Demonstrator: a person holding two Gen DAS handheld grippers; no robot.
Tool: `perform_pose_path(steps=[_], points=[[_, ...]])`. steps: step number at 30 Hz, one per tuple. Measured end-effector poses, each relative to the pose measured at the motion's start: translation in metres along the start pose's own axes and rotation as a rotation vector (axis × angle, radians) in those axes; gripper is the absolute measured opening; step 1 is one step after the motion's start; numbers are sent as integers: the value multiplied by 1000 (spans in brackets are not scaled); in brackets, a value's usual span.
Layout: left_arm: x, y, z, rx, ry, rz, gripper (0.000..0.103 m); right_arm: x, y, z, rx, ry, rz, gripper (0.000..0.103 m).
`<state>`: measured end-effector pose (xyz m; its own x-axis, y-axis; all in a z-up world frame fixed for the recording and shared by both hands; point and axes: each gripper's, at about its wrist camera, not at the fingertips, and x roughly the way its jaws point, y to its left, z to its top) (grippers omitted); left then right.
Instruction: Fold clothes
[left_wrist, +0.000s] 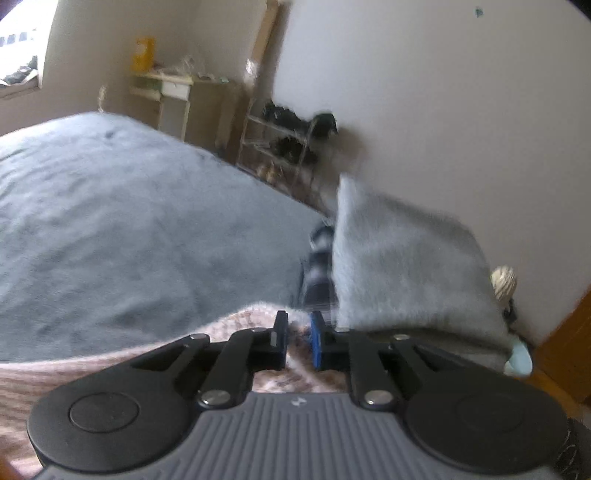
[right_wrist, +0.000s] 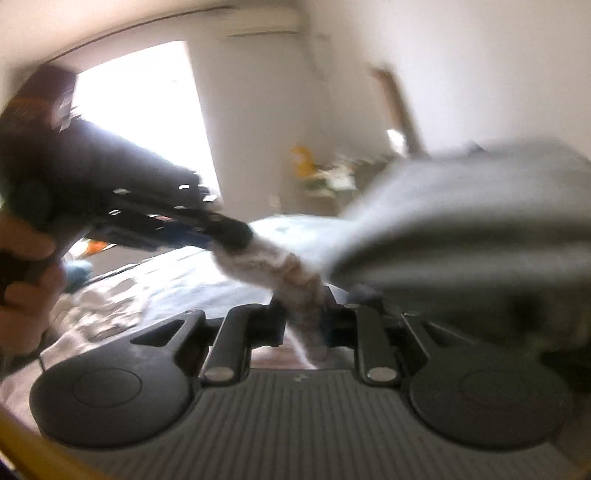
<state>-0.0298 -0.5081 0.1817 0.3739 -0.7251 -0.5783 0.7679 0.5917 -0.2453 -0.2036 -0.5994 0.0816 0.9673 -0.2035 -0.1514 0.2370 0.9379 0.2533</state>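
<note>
Both grippers have the pinkish knit garment (left_wrist: 74, 363) stretched between them, lifted above the bed (left_wrist: 129, 221). Left gripper (left_wrist: 299, 338) jaws are clamped on one bit of it, right gripper (right_wrist: 304, 317) jaws pinch another (pretty blurry there). A grey cloth (left_wrist: 402, 262) hangs just right of the left gripper, over the bed's edge.

Home bedroom: bed (left_wrist: 129, 221), shoe rack (left_wrist: 284, 147).
</note>
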Motion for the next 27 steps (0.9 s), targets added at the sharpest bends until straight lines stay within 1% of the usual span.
perform_pose_path(steps=[4,7,9,11,14,16,19,21,24,25,27], points=[[-60,28,9,-21,-84,18,12,-3,44,24,-52,-21,121,16],[-116,54,6,-70,-162,31,13,-11,84,40,-85,-41,228,16],[-151,66,-1,-83,-205,41,12,-18,112,50,-109,-53,302,16],[-190,77,-13,-65,-252,50,12,-37,131,63,-148,-74,364,16],[-249,93,-36,-76,-308,76,13,-58,166,70,-187,-67,485,16],[-284,102,-53,-84,-351,100,13,-70,191,65,-220,-54,569,16],[-331,117,-86,-121,-391,134,12,-85,227,47,-246,-11,657,17],[-356,128,-113,-149,-411,151,11,-96,248,28,-279,31,689,17],[-387,142,-163,-186,-435,197,11,-110,272,-10,-369,83,716,17],[-393,147,-181,-209,-436,209,11,-114,280,-23,-397,103,728,17],[-397,157,-215,-253,-420,237,11,-124,305,-45,-442,182,765,17]])
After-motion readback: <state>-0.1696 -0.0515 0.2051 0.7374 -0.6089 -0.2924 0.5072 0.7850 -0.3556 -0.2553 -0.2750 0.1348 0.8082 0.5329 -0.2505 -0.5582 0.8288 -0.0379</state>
